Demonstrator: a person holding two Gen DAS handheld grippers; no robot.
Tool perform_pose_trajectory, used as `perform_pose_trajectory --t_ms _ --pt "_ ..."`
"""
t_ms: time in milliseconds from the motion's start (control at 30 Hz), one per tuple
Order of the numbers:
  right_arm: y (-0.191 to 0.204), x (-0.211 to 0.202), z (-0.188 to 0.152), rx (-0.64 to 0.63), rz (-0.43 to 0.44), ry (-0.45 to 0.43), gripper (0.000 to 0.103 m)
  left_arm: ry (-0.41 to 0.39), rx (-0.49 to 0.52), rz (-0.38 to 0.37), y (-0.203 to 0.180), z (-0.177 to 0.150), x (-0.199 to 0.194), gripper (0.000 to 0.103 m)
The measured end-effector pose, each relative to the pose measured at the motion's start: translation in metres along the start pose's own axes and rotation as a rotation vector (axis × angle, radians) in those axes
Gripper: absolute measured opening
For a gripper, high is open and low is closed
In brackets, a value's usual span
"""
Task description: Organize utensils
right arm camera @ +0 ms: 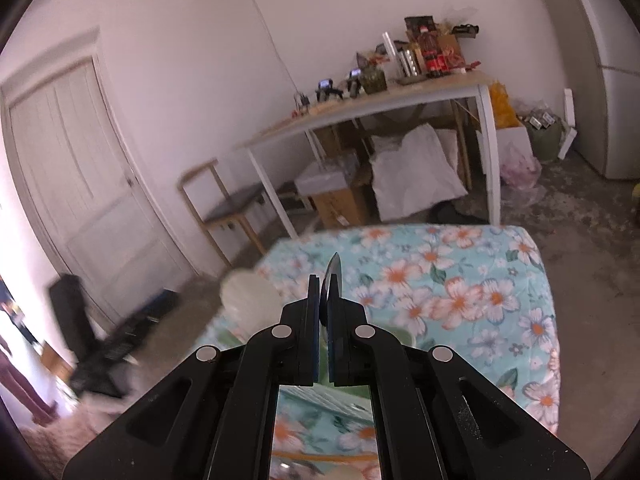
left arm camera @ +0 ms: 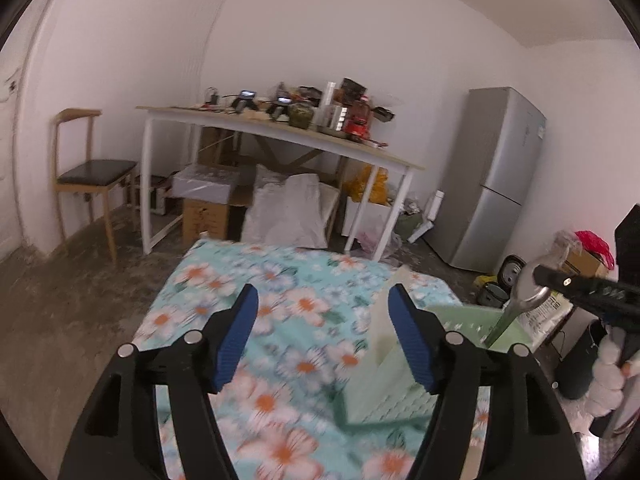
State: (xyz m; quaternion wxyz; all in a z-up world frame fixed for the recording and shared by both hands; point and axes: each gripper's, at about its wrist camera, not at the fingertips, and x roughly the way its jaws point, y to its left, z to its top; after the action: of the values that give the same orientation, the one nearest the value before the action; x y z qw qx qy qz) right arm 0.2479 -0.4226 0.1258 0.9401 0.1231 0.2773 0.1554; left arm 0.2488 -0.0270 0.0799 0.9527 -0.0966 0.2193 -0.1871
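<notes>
Metal spoon (left arm camera: 520, 300) pinched in right gripper (right arm camera: 325, 292) jaws, held above pale green organizer tray (left arm camera: 400, 392) on floral counter (left arm camera: 288, 312), left gripper (left arm camera: 323, 334) jaws wide open, empty; mid-placement, next probably lower spoon into a compartment.

No text, label or number is legible in either view.

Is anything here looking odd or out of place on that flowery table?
One thing stands out: a metal spoon is up in the air, clamped in the right gripper with its handle hanging down over a pale green tray. The left gripper is open and holds nothing above the floral tablecloth. Nothing looks spilled or broken.
</notes>
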Motion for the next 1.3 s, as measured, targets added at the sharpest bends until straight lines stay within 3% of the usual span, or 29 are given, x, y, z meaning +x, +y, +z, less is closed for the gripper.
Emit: perform_pose_trajectory --t_ms 67,200,400,633,833,967,1133,1300 --pt "0.003 0.003 -0.008 -0.019 -0.046 0.015 0.008 0.003 -0.048 0.023 0.014 -0.011 -0.015 0.068" --pt "0.007 -0.012 -0.014 -0.022 -0.072 -0.019 0.026 0.037 -0.14 0.049 0.038 -0.037 -0.038 0.068" --pt "0.002 -0.053 -0.026 0.06 -0.079 -0.091 0.031 0.077 -0.206 0.048 0.049 -0.064 -0.061 0.068" --pt "-0.009 -0.089 -0.084 0.194 -0.099 -0.066 0.036 0.126 -0.184 -0.057 0.018 -0.087 -0.075 0.068" --pt "-0.023 -0.08 -0.138 0.24 -0.147 0.054 0.037 0.211 -0.126 -0.125 -0.024 -0.104 -0.052 0.068" --pt "-0.02 -0.07 -0.148 0.169 -0.202 0.094 0.037 0.257 -0.079 -0.136 -0.042 -0.113 -0.04 0.068" --pt "-0.019 -0.065 -0.158 0.149 -0.173 0.107 0.037 0.307 -0.075 -0.159 -0.047 -0.118 -0.03 0.068" --pt "-0.019 -0.052 -0.17 0.171 -0.138 0.131 0.037 0.408 -0.171 -0.301 -0.043 -0.12 -0.01 0.053"
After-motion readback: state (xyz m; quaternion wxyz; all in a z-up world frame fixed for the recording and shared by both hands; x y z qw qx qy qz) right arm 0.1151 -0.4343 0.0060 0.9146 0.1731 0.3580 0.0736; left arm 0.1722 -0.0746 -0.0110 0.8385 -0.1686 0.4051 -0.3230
